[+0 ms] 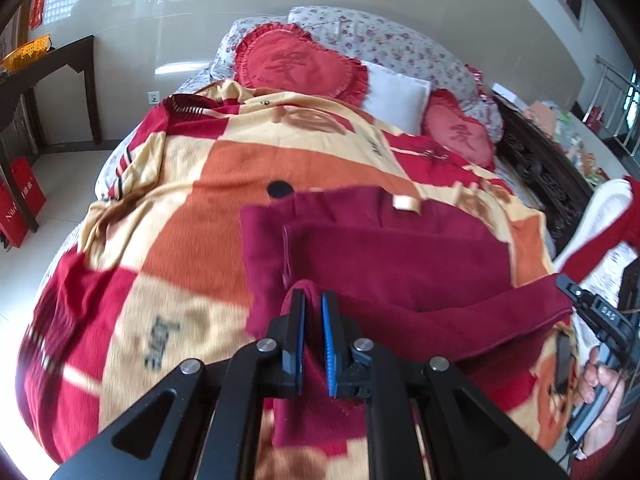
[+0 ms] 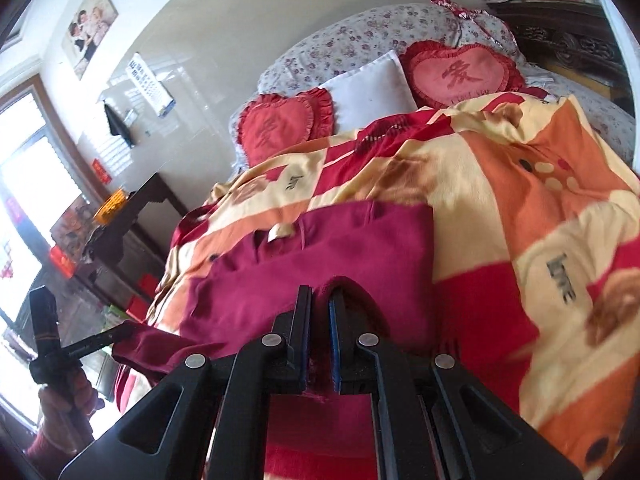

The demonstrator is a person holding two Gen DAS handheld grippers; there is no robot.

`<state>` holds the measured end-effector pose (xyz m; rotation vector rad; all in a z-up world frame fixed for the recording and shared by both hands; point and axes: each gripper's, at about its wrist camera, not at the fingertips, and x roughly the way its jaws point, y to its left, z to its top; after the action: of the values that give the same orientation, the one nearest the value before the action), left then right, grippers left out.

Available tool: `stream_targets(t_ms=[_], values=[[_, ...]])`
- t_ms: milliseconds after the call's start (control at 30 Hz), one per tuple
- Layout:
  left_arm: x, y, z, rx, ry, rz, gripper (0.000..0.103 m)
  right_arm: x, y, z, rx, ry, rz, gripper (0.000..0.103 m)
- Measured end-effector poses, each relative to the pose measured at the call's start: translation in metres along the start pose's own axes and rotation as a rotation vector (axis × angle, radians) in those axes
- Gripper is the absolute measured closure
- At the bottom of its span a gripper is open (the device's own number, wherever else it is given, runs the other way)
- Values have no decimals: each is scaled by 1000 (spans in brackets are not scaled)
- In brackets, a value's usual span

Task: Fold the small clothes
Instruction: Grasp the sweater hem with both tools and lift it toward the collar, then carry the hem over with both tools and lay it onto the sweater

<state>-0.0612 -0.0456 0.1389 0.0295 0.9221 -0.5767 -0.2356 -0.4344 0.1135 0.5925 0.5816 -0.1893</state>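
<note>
A dark red garment [image 1: 400, 256] lies on the checked blanket [image 1: 192, 216], its near edge lifted off the bed. My left gripper [image 1: 313, 300] is shut on a fold of that edge, cloth bunched between the blue pads. In the right wrist view the same garment [image 2: 340, 256] spreads ahead with a pale label [image 2: 280, 234] near its far edge. My right gripper [image 2: 320, 300] is shut on the near edge too. Each view shows the other gripper at the side, the right one [image 1: 568, 286] and the left one [image 2: 120, 330], both gripping the stretched hem.
Heart-shaped red cushions [image 1: 296, 64] and a white pillow [image 1: 396, 96] sit at the head of the bed. A dark side table [image 1: 60, 64] with an orange basket [image 1: 26, 52] stands left. A carved dark wooden frame [image 1: 540, 168] runs along the right. A hand [image 1: 600, 396] holds the right gripper's handle.
</note>
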Motion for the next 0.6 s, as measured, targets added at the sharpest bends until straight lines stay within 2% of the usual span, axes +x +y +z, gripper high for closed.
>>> stream_targets(t_ms=[267, 400, 500, 533, 567, 600], values=[[59, 3, 47, -48, -1, 35, 95, 57, -8, 41, -8, 17, -45, 103], [97, 6, 58, -56, 32, 71, 93, 92, -20, 56, 17, 59, -72, 103], [112, 12, 62, -54, 27, 118, 80, 115, -33, 61, 64, 87, -75, 103], [112, 15, 63, -58, 23, 119, 65, 118, -39, 65, 89, 95, -63, 103], [109, 20, 65, -73, 19, 105, 52, 116, -43, 67, 113, 92, -54, 95], [103, 25, 66, -98, 12, 76, 48, 107, -46, 69, 130, 56, -54, 90]])
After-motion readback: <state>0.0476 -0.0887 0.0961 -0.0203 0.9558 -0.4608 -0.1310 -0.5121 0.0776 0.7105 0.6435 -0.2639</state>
